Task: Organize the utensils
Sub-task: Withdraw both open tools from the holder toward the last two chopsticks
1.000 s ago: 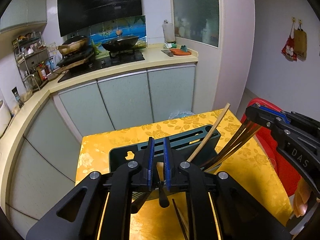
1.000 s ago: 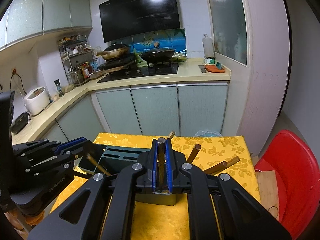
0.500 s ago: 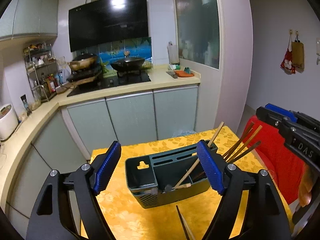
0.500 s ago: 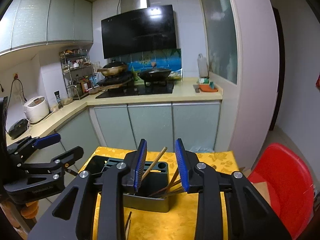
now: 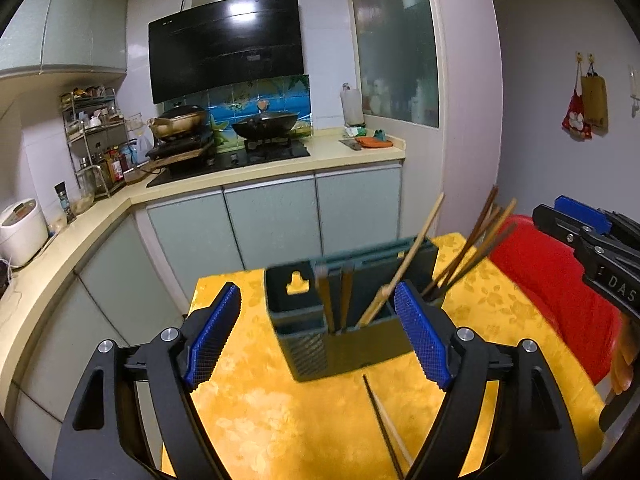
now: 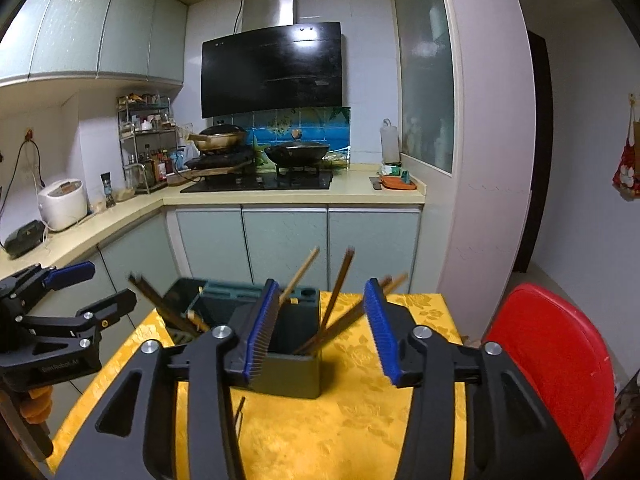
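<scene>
A: Left wrist view, what was shown?

B: The left claw (image 5: 318,330) stood spread wide, its blue pads (image 5: 418,340) clear of everything, with nothing between them. Its jaws had just been opening. Beyond it the dark green utensil holder (image 5: 352,312) stood upright on the yellow-clothed desk (image 5: 280,420). Wooden chopsticks (image 5: 400,276) leaned in its compartments, tilted to the right. One loose chopstick (image 5: 384,420) lay on the cloth just in front of the holder. The right claw (image 5: 588,228) entered at the right edge, over the red chair (image 5: 560,280).

A: And the right wrist view?

B: The right claw (image 6: 320,328) was parted, pinching nothing; its jaws had just been opening. The utensil holder (image 6: 296,360) sat between and behind the pads, and chopsticks (image 6: 340,288) leaned from it untouched. A loose chopstick (image 6: 239,412) lay on the desk (image 6: 340,432) near the holder's front. The left claw (image 6: 92,288) was spread at the left edge, and a hand (image 6: 36,404) showed below it.
</scene>
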Demonstrator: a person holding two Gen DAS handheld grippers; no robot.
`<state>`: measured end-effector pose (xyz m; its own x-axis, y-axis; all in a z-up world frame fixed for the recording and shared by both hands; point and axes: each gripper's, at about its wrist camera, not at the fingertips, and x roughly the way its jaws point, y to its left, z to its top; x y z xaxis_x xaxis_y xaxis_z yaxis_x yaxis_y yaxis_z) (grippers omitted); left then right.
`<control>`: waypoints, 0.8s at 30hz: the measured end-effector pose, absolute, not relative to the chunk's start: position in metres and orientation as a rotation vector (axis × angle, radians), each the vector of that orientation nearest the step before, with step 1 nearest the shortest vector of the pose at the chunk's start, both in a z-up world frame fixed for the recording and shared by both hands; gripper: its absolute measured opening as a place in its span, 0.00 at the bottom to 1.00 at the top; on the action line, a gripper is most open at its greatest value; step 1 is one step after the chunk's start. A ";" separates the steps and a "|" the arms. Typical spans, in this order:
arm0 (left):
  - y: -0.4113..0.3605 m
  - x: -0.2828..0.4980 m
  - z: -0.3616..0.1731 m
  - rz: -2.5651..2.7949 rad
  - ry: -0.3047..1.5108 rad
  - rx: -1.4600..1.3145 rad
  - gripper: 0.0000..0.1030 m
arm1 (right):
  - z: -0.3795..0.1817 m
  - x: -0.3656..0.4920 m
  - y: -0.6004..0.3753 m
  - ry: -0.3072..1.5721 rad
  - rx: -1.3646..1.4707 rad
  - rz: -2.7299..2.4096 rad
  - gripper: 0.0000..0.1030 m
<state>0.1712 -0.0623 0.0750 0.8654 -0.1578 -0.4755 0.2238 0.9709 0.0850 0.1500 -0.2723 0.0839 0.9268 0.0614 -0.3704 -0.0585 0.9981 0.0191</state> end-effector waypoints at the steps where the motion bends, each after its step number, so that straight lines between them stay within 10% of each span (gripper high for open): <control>1: -0.061 0.169 0.071 -0.197 0.488 0.142 0.75 | 0.080 0.146 -0.271 0.379 0.005 0.059 0.44; 24: -0.040 0.116 -0.082 -0.208 0.780 0.058 0.75 | -0.056 0.091 -0.255 0.601 0.053 0.067 0.45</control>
